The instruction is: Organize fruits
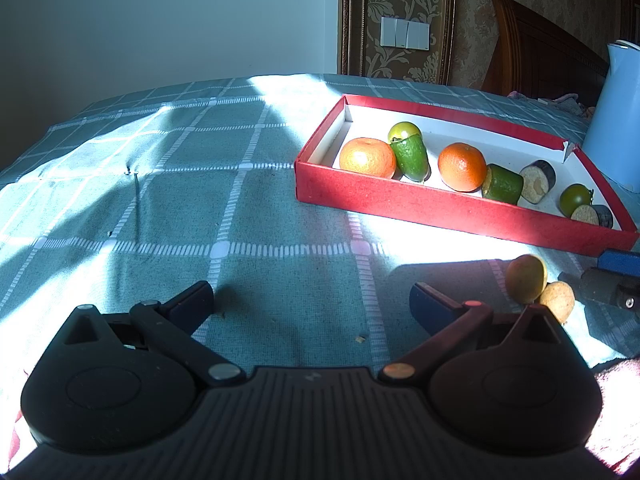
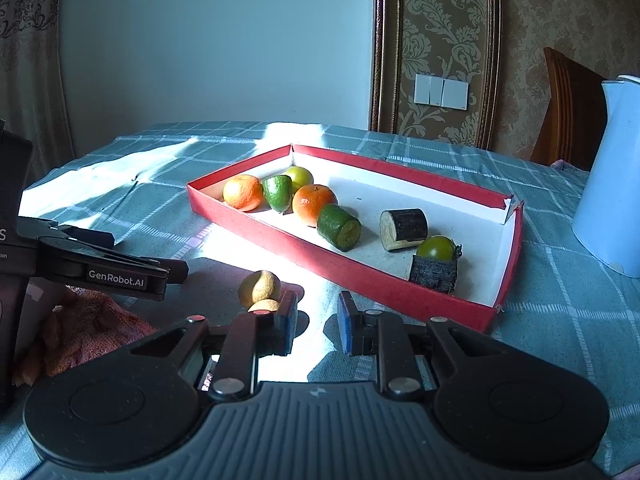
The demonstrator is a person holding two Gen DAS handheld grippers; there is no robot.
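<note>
A shallow red box lies on the checked cloth and holds two oranges, green avocado pieces, green tomatoes and dark eggplant pieces. Two small tan fruits touch each other on the cloth just outside the box's near wall. My left gripper is wide open over bare cloth, with the tan fruits beyond its right finger. My right gripper has its blue pads a narrow gap apart with nothing between them; the tan fruits lie just left of its left finger.
A light blue kettle stands right of the box. A wooden chair back rises behind the table. A pink cloth lies at the near left in the right wrist view, under the left gripper's body.
</note>
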